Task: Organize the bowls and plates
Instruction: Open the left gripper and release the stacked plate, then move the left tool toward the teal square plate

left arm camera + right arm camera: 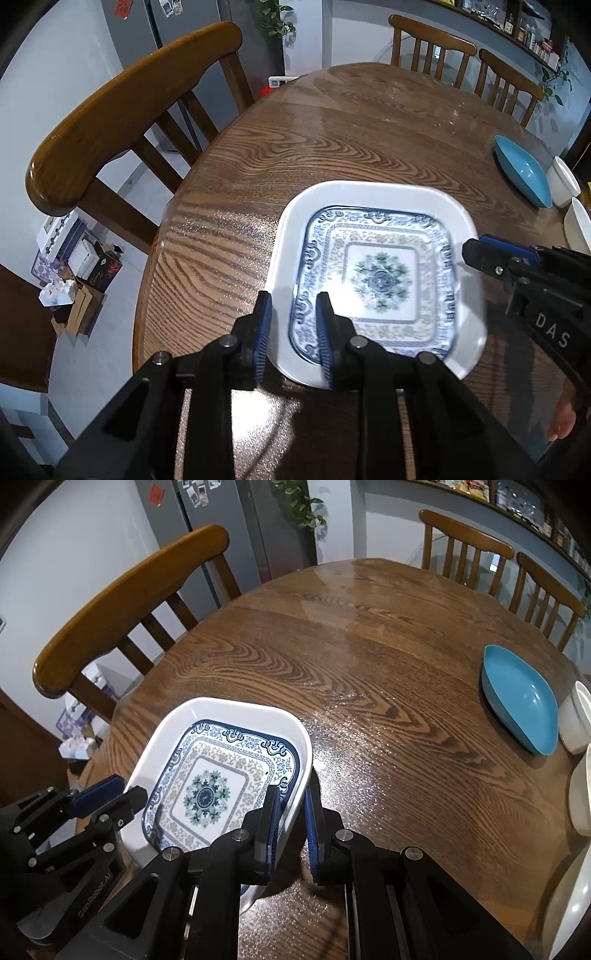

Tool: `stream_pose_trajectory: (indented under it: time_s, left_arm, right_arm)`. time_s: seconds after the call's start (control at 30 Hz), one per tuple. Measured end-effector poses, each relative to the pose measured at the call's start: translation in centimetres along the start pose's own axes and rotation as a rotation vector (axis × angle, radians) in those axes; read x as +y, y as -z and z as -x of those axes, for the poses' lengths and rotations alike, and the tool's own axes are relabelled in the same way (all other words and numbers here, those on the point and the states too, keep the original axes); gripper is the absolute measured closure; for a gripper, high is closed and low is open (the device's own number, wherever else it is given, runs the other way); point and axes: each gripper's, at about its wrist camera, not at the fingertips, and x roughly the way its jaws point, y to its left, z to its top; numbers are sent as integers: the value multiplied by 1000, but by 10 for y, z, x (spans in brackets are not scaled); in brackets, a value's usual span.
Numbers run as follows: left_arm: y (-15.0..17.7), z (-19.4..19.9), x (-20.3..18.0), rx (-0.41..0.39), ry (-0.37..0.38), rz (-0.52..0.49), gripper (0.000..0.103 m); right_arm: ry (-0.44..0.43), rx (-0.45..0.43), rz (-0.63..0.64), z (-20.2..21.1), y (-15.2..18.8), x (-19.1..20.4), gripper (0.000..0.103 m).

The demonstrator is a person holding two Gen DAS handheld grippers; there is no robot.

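A white rectangular dish [369,194] holds a blue-patterned square plate [380,280] near the table's front left edge. My left gripper [293,332] straddles the white dish's left rim, one finger outside and one inside. My right gripper [291,812] straddles the dish's right rim [295,738] the same way. Each gripper shows in the other view: the right one [476,254], the left one [110,794]. A blue bowl [517,698] and white bowls [576,716] sit at the far right.
The wooden table [351,646] has bare surface between the dish and the bowls. Wooden chairs [122,110] stand at the left and at the far side [465,546]. Boxes [74,273] lie on the floor to the left.
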Motion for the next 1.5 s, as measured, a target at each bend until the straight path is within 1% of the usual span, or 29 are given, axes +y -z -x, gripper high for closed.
stream_pose_trajectory:
  time_s: [0.03, 0.07, 0.1, 0.13, 0.17, 0.2, 0.23, 0.43, 0.53, 0.7, 0.77, 0.83, 0.9, 0.93, 1.0, 1.07, 1.13, 1.3, 1.5]
  left_arm:
    - [0, 1, 0, -2, 3, 3, 66]
    - [1, 4, -1, -5, 3, 5, 61]
    - [1, 5, -2, -9, 5, 6, 54]
    - [1, 8, -3, -15, 7, 6, 50]
    - [1, 10, -4, -20, 9, 5, 50]
    - [1, 13, -5, -24, 13, 2, 49]
    - [1, 15, -7, -25, 17, 2, 46]
    - [-1, 29, -21, -46, 43, -2, 26]
    - [-2, 33, -32, -51, 60, -15, 23]
    - [-3, 41, -62, -41, 85, -59, 22]
    - [-5, 45, -78, -43, 84, -91, 18]
    - [-6, 50, -90, -49, 85, -116, 11]
    - [-8, 58, -107, -60, 102, -145, 8]
    - [-9, 62, -115, -64, 115, -160, 8]
    - [-10, 71, -133, -67, 147, -187, 8]
    - [-12, 81, -150, -76, 168, -220, 6]
    - [-13, 93, -168, -90, 190, -256, 3]
    - [-15, 122, -203, -122, 246, -324, 2]
    - [-28, 146, -229, -188, 249, -374, 2]
  right_arm:
    - [-10, -8, -5, 4, 1, -1, 90]
    - [-15, -14, -8, 7, 2, -2, 88]
    - [-17, -21, -10, 10, 2, -3, 80]
    - [-15, -32, -13, 15, 4, -4, 73]
    - [-14, -42, -17, 19, 4, -5, 60]
    - [-14, -54, -20, 24, 5, -7, 53]
    - [-14, -64, -25, 29, 7, -9, 52]
    - [-18, -90, -56, 53, 21, -28, 50]
    - [-19, -101, -82, 65, 31, -42, 50]
    - [-14, -125, -131, 86, 47, -69, 49]
    - [-6, -139, -154, 96, 54, -82, 49]
    - [7, -153, -172, 105, 60, -93, 49]
    - [19, -164, -194, 116, 67, -104, 48]
    - [23, -167, -203, 121, 71, -110, 47]
    - [33, -177, -222, 131, 79, -121, 41]
    - [44, -187, -234, 143, 88, -133, 39]
    - [59, -199, -249, 156, 95, -144, 39]
    - [79, -229, -292, 179, 109, -166, 37]
    - [113, -286, -319, 210, 117, -188, 37]
